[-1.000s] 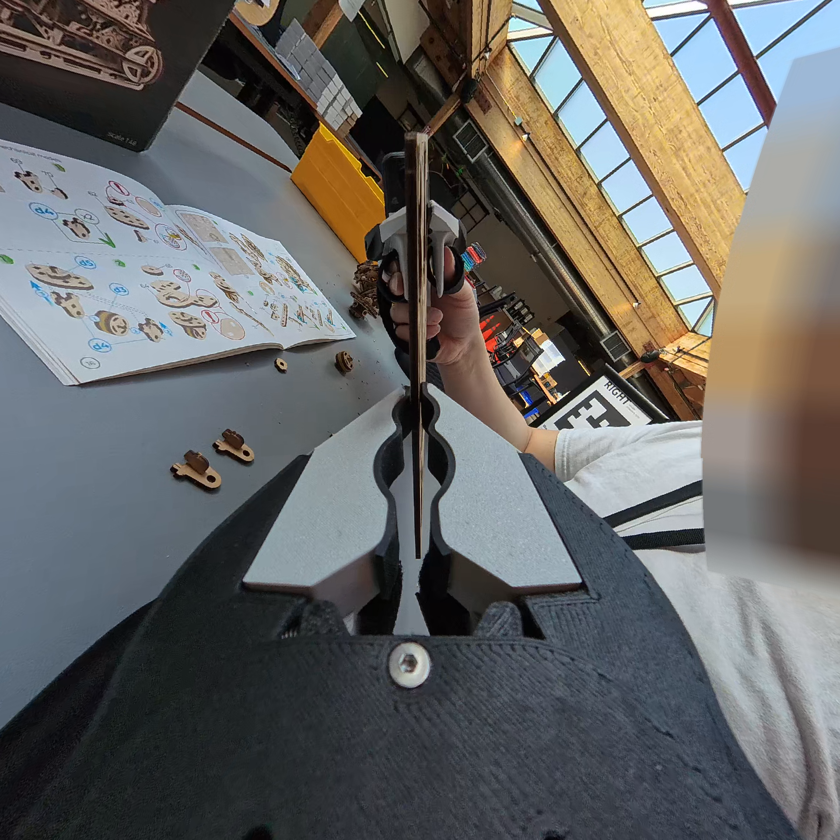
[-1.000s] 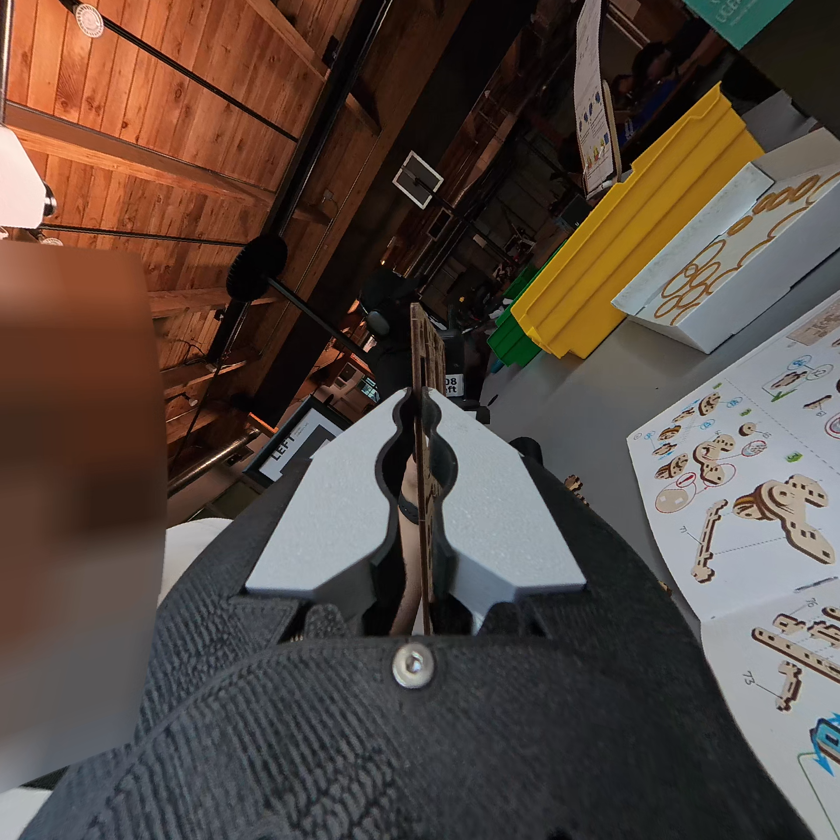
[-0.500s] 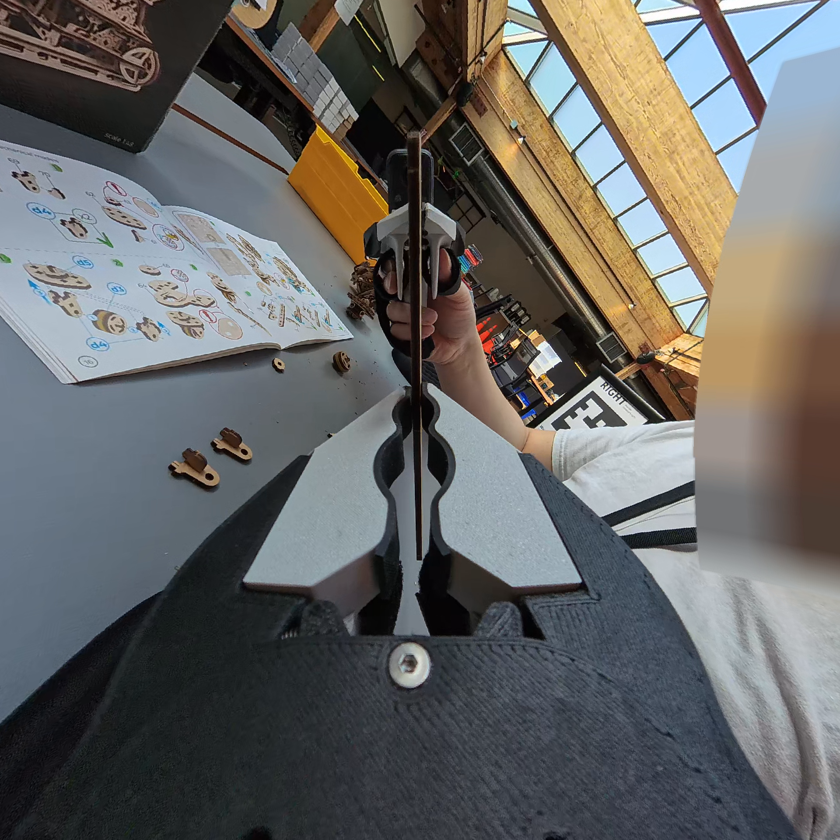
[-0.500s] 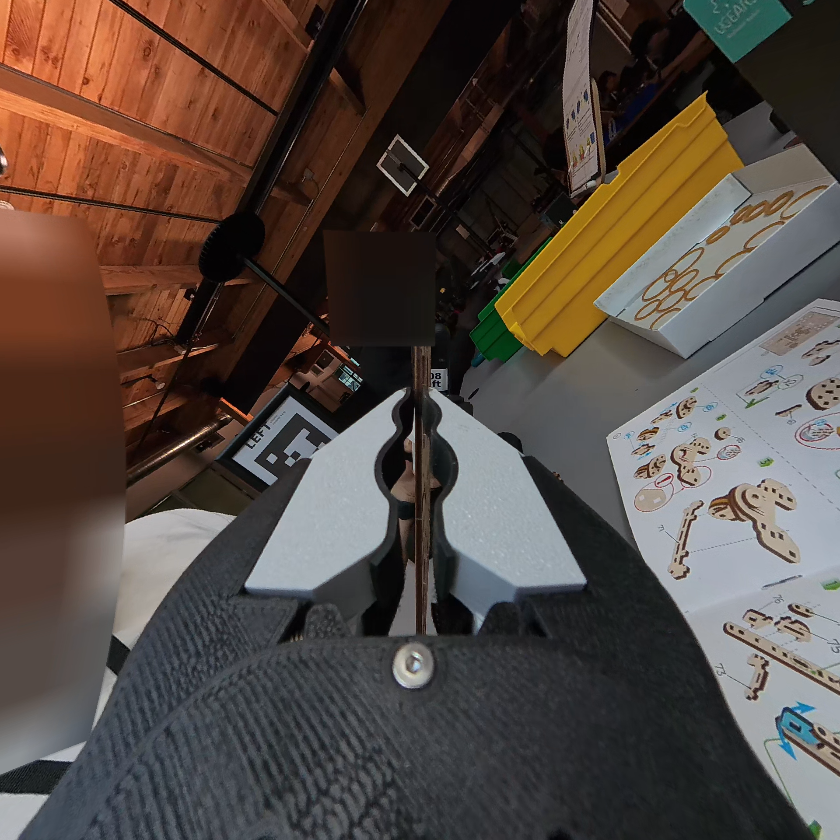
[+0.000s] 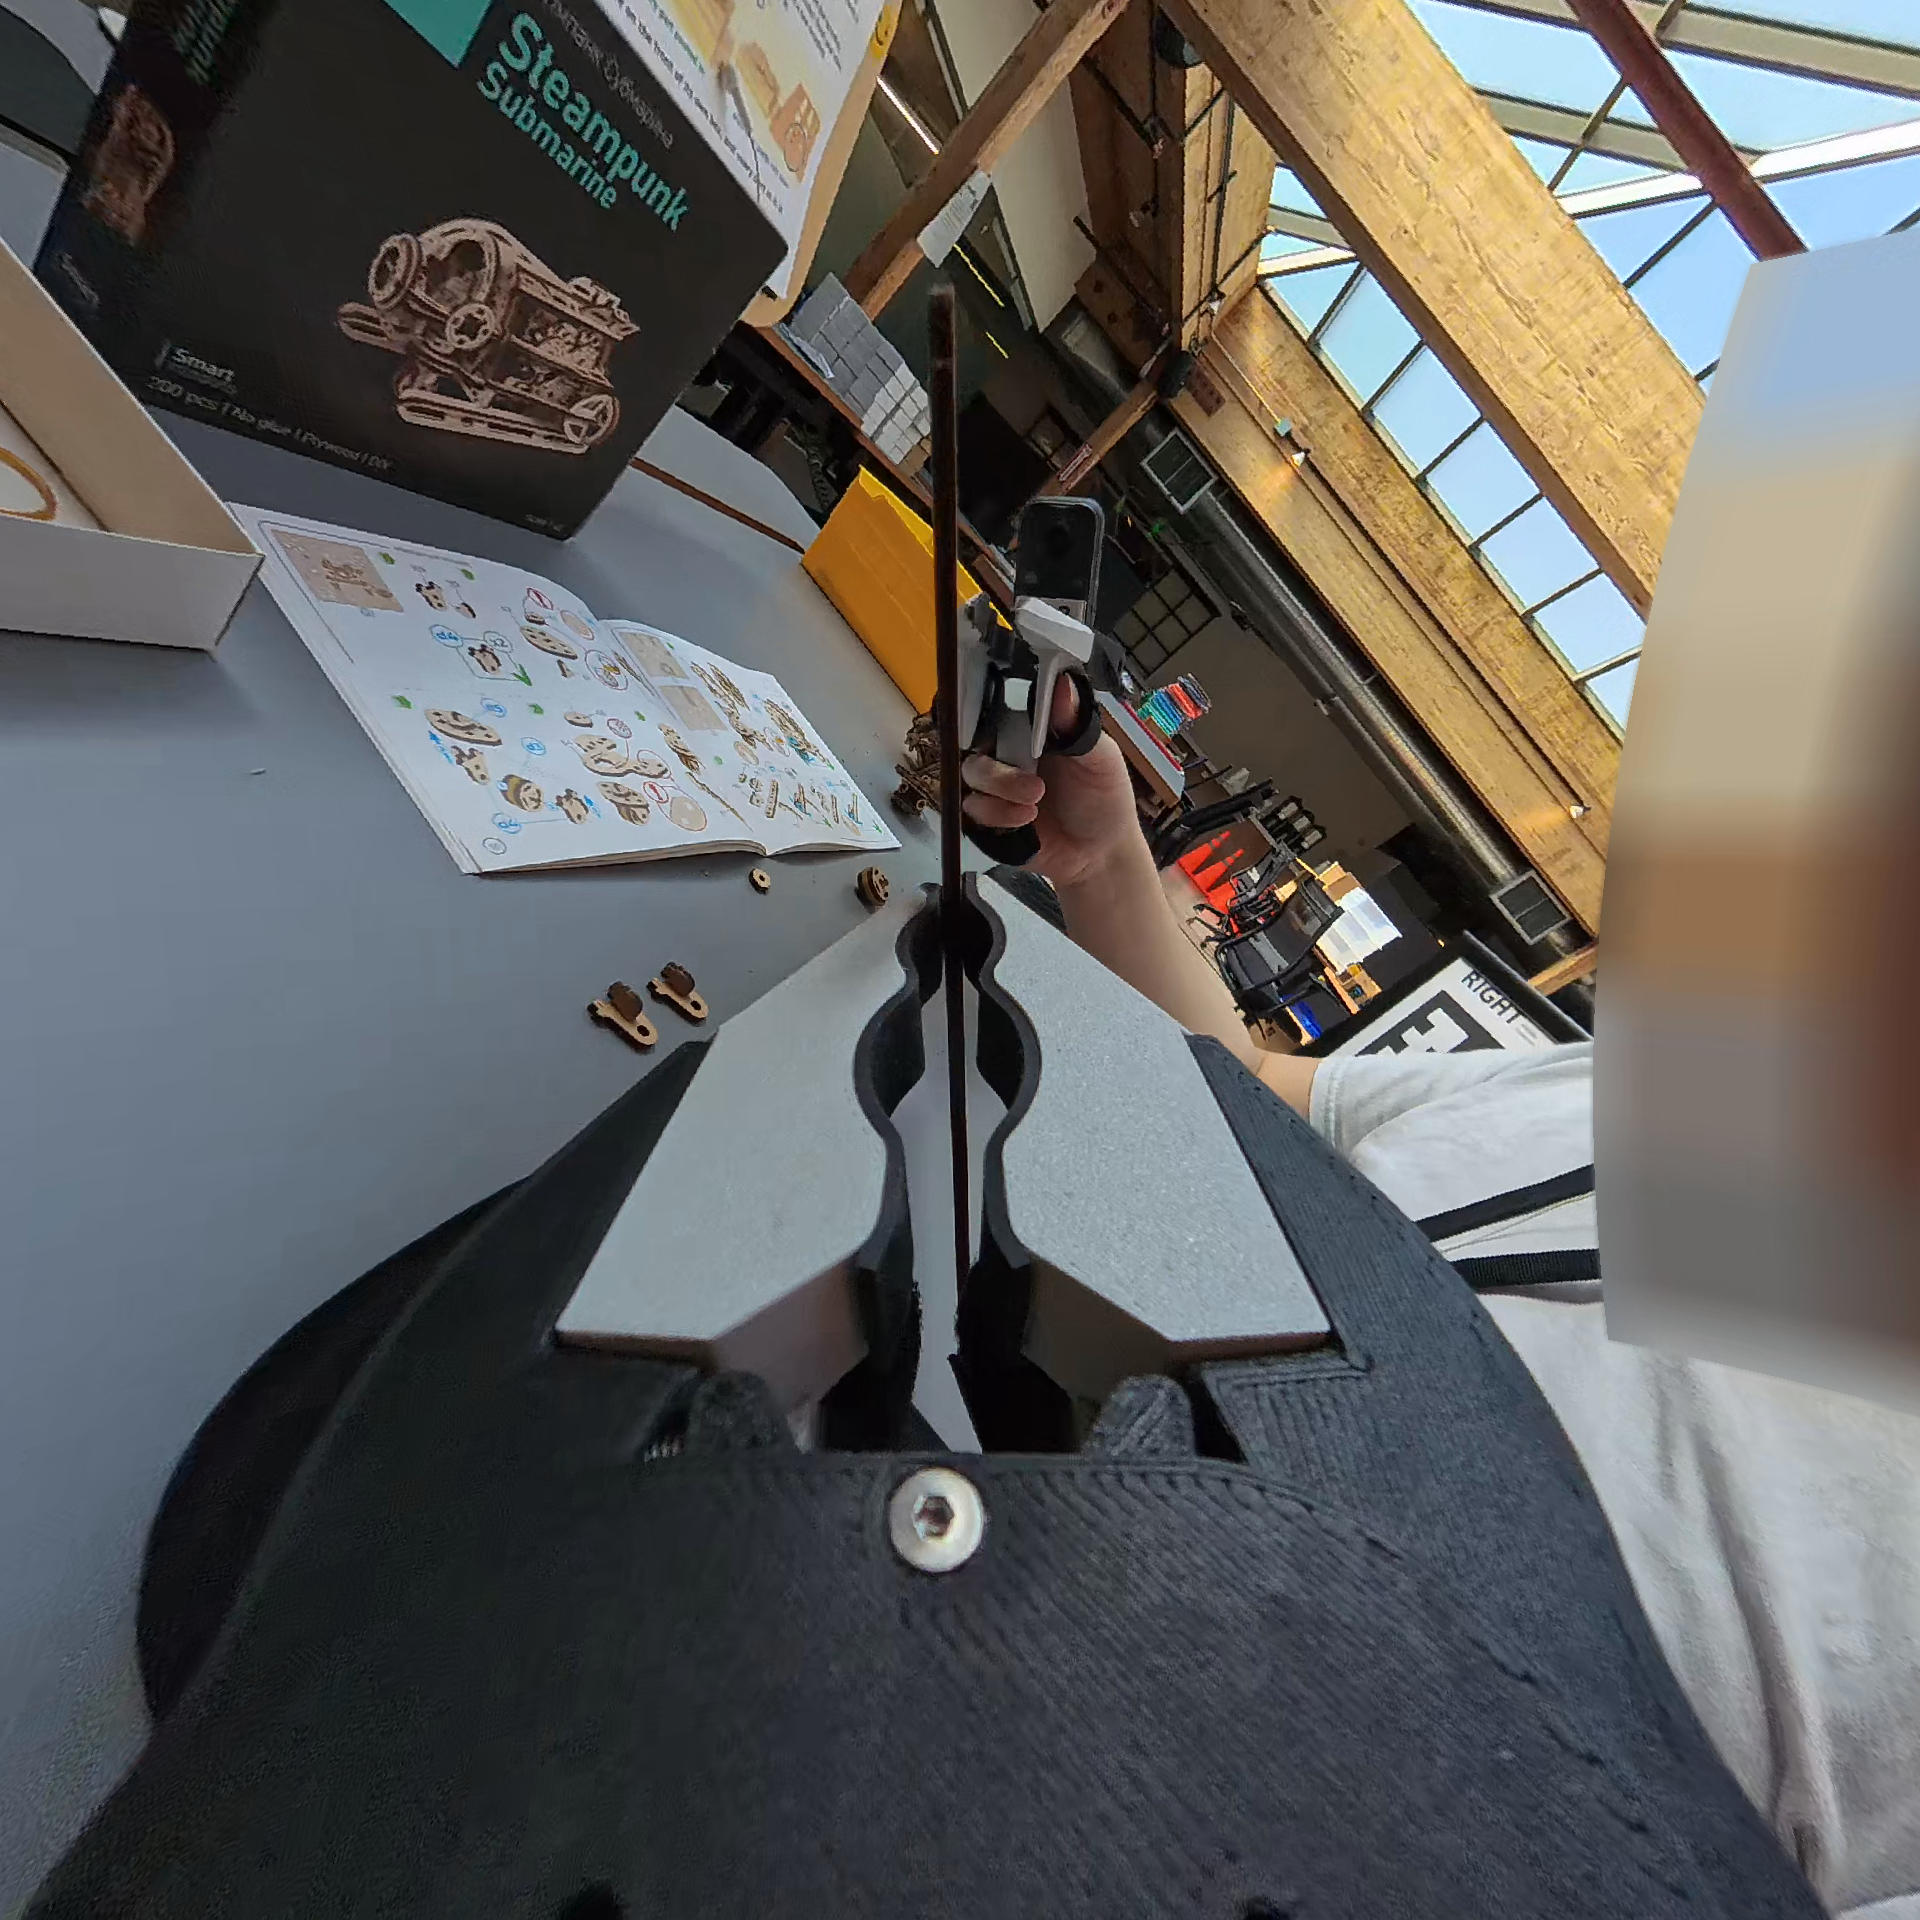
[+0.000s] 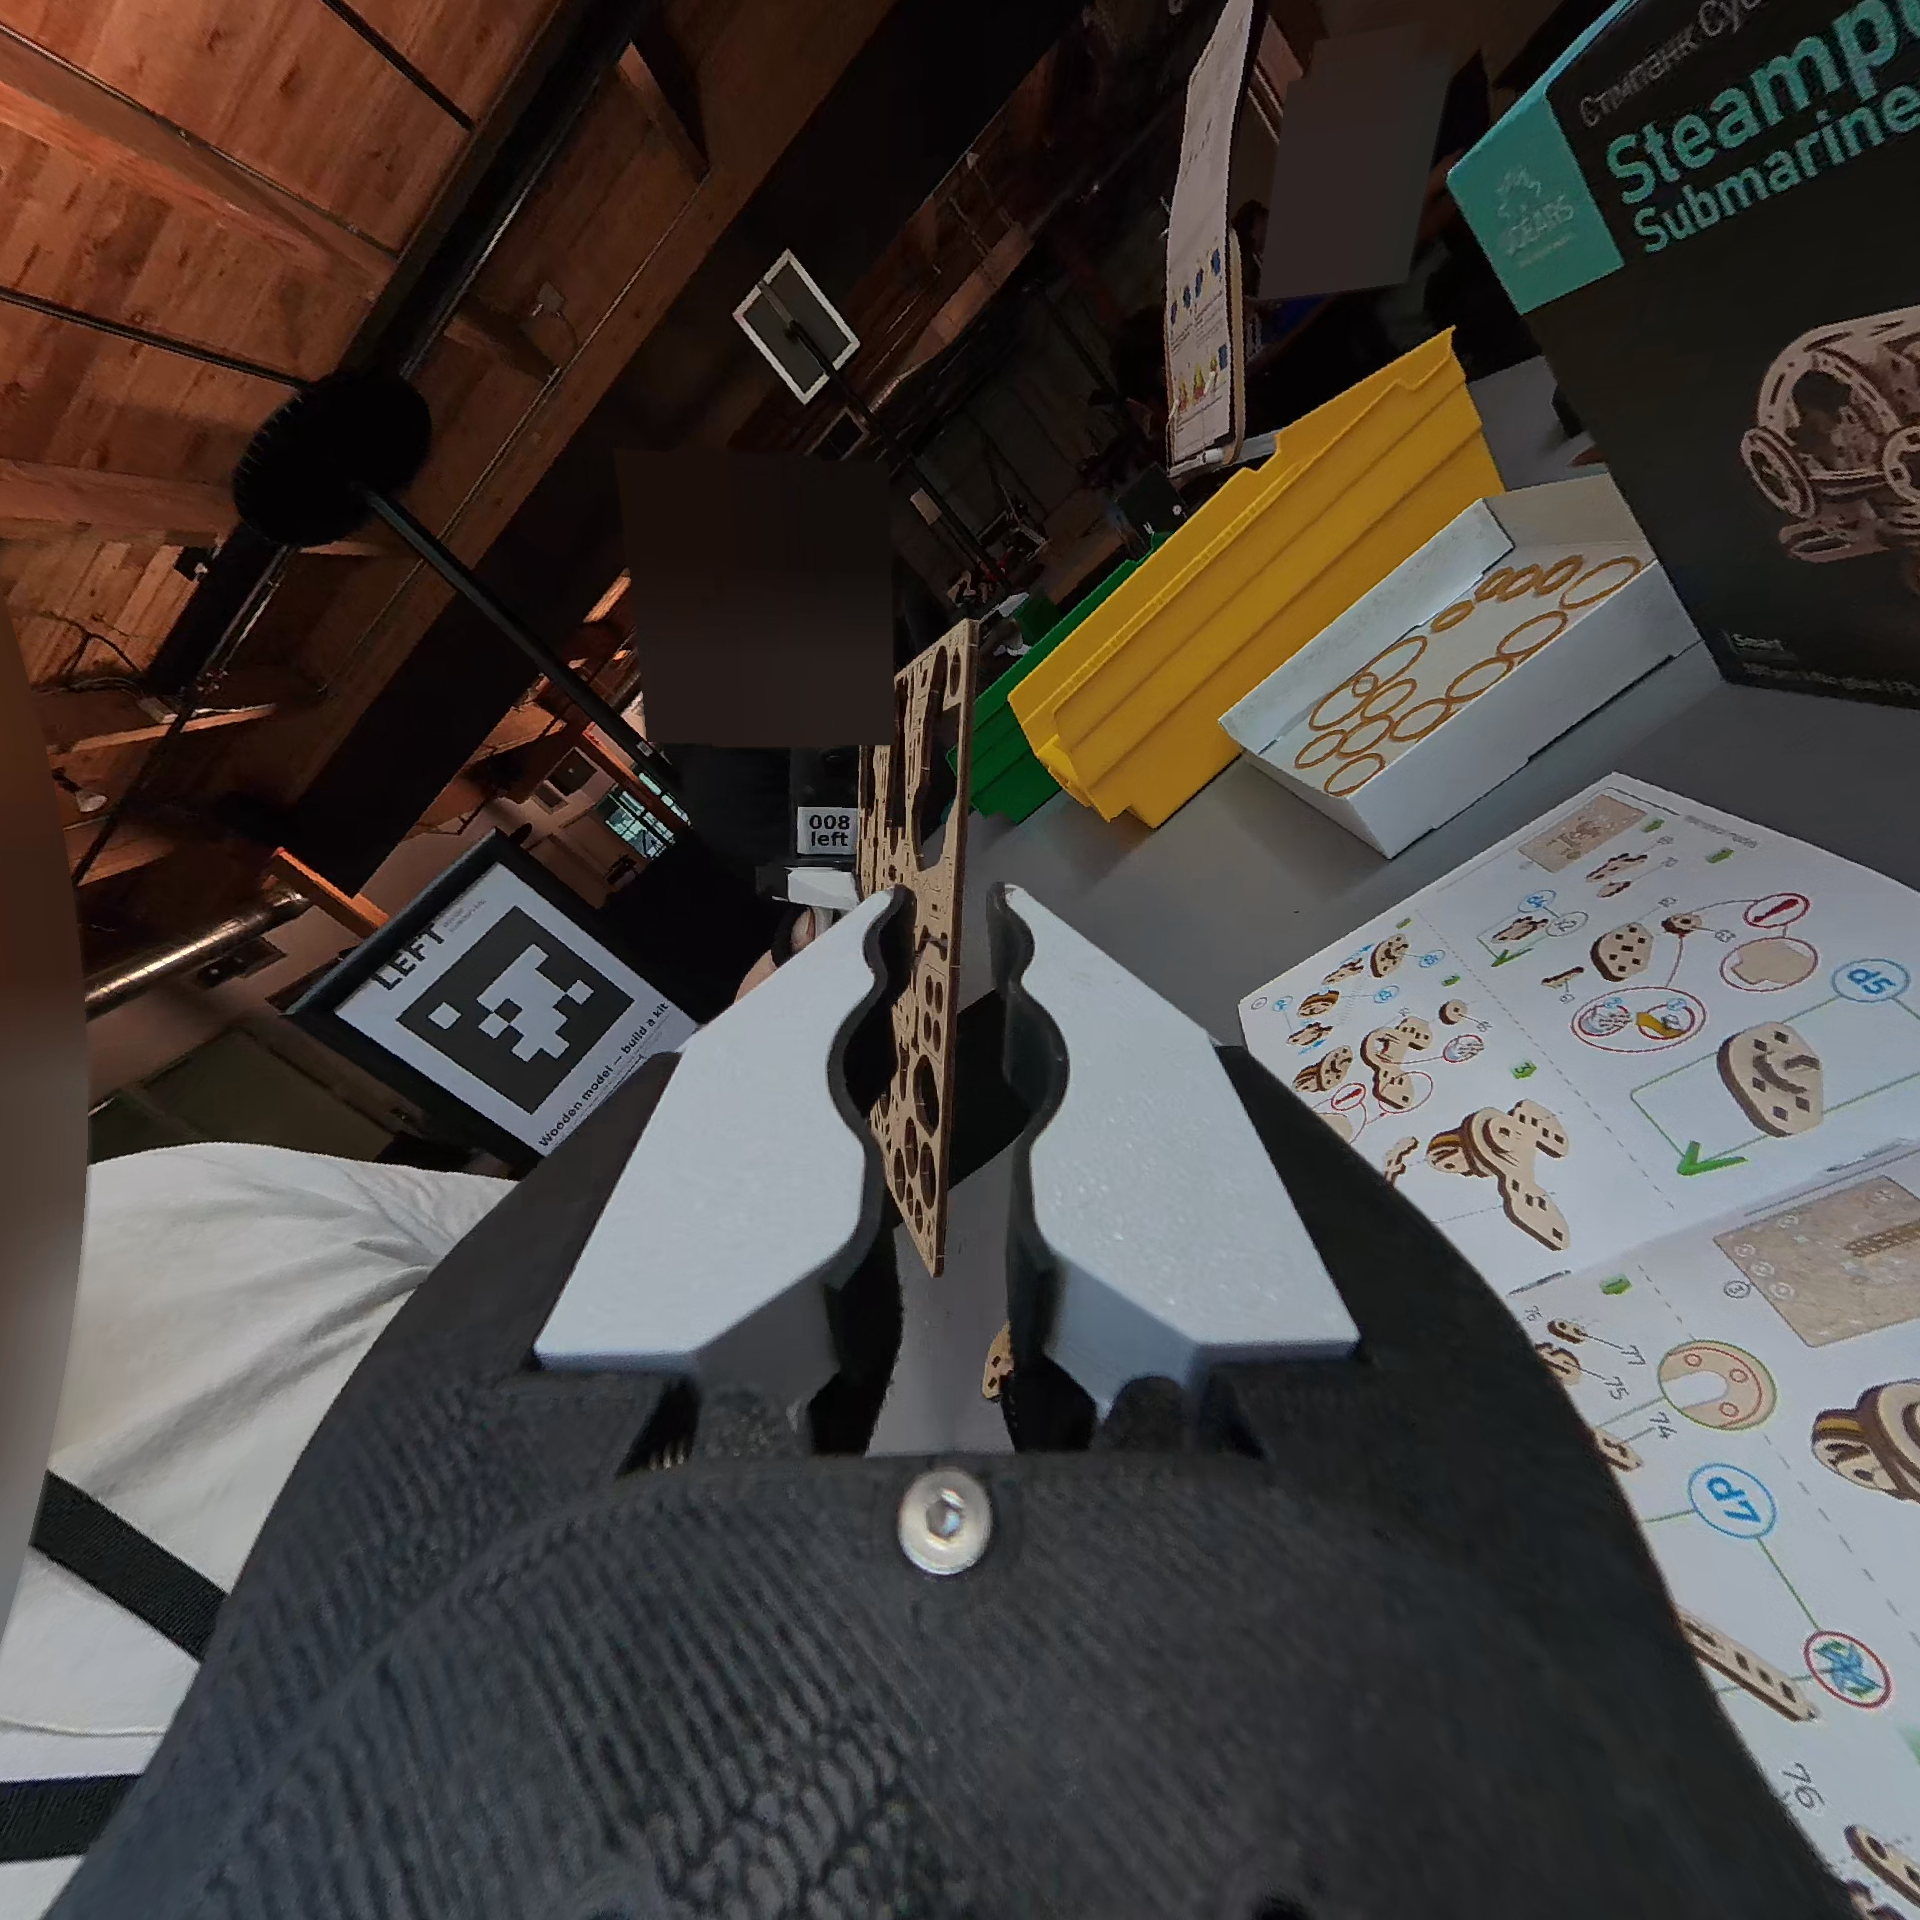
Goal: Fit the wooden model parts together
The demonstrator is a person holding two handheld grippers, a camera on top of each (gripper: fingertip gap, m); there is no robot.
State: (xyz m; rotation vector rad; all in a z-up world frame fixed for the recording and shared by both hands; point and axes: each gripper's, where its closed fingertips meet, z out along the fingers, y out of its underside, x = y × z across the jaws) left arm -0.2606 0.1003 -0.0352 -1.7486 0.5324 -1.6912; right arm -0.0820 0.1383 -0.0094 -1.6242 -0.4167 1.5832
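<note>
The wooden sheet (image 5: 948,727) of laser-cut parts stands on edge above the desk (image 5: 260,1039), pinched in my left gripper (image 5: 943,904). My right gripper (image 6: 940,902) has spread jaws — the sheet (image 6: 920,935) sits loose between them. I judge parts are being freed for fitting; next, regrip near one piece. Loose pieces (image 5: 649,1003) lie at nine o'clock, the booklet (image 5: 582,717) beyond.
</note>
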